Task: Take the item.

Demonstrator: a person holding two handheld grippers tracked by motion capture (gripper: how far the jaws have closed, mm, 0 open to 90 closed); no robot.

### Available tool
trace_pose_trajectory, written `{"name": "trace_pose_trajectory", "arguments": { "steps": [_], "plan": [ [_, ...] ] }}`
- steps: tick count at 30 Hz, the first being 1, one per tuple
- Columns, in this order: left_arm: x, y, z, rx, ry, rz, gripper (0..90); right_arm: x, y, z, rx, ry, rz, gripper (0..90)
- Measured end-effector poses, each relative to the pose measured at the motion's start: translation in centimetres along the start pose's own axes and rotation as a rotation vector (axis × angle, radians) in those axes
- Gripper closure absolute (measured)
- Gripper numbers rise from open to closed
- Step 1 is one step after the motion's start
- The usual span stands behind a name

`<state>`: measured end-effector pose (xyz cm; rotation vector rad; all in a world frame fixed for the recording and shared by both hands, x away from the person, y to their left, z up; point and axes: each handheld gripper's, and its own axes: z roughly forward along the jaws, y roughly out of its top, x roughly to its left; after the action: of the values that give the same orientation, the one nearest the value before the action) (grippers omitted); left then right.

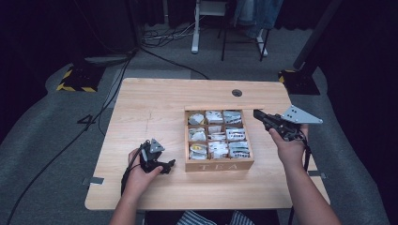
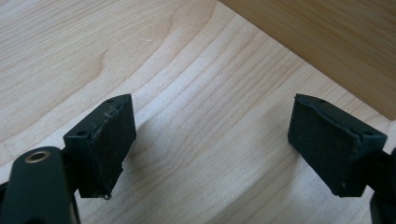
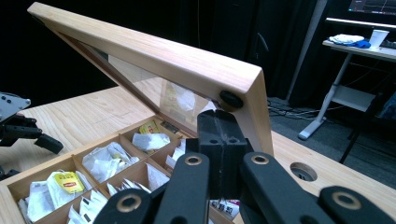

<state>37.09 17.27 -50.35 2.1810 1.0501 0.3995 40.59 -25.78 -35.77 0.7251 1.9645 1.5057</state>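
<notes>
High view: a wooden tea box (image 1: pixel 219 165) marked "TEA" sits on the light wood counter (image 1: pixel 150 108), its nine compartments full of tea bags (image 1: pixel 215 136). The lid (image 1: pixel 217 107) stands raised at the back edge, seen almost edge-on from above.

The right tongs (image 1: pixel 257 114) reach in at the lid's right corner. In the right gripper view their jaws are pressed together with nothing visible between them, the tips just under a small black knob (image 3: pixel 231 99) on the lid frame (image 3: pixel 154 56). The lid leans over the compartments there, its glass pane (image 3: pixel 140 88) showing a yellow-tagged bag (image 3: pixel 69 182) below. My guess is the tongs are propping or guiding the lid by its edge; whether they touch the frame I cannot tell.

The left tongs (image 1: pixel 170 164) lie low on the counter just beside the box's front left corner, spread wide and empty, the box wall (image 2: pixel 322 42) crossing the corner of the left gripper view. They seem parked there to steady the box.

Around the counter: grey floor, trailing cables (image 1: pixel 108 93), black curtains, a white desk (image 3: pixel 359 49) at the side.
</notes>
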Motion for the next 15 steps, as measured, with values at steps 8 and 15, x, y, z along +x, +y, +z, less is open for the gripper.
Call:
{"name": "trace_pose_trajectory", "arguments": {
  "steps": [8, 15],
  "plan": [
    [-0.1, -0.1, -1.1, 0.023, 0.021, -0.010, 21.4, 0.0, -0.2, -0.1, -0.001, 0.014, 0.008, 90.0],
    [-0.2, 0.9, -3.3, -0.030, 0.011, -0.032, 23.2, -0.1, -0.3, 0.0, -0.003, 0.025, 0.021, 90.0]
  ]
}}
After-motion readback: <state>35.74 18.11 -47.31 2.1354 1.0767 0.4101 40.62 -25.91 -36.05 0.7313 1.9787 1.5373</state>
